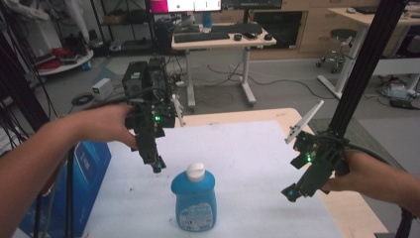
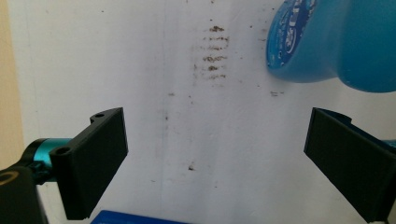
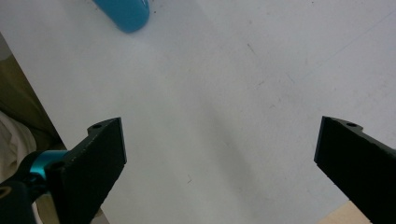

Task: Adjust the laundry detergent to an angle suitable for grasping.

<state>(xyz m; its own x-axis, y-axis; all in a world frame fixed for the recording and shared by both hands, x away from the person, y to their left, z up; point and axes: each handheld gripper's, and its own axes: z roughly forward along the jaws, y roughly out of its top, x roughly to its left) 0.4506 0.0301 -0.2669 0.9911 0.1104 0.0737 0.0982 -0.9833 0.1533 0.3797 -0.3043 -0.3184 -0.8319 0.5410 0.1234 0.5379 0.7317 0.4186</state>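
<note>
Blue soap bottle [image 1: 193, 201] is standing upright between both grippers. Left gripper [image 1: 157, 167] and right gripper [image 1: 289, 193] are hanging released, empty. Probably squaring onto its sides first is helping.

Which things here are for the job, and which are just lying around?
For the job: blue bottle, left gripper, right gripper, both open and holding nothing.

Just lying around: blue box beside the table, desk with keyboard, stool.

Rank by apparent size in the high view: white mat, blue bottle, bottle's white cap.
1. White mat, by far the largest.
2. Blue bottle, standing upright on it.
3. White cap, smallest.
Clear gaps; nearness to the camera doesn't change the order.
</note>
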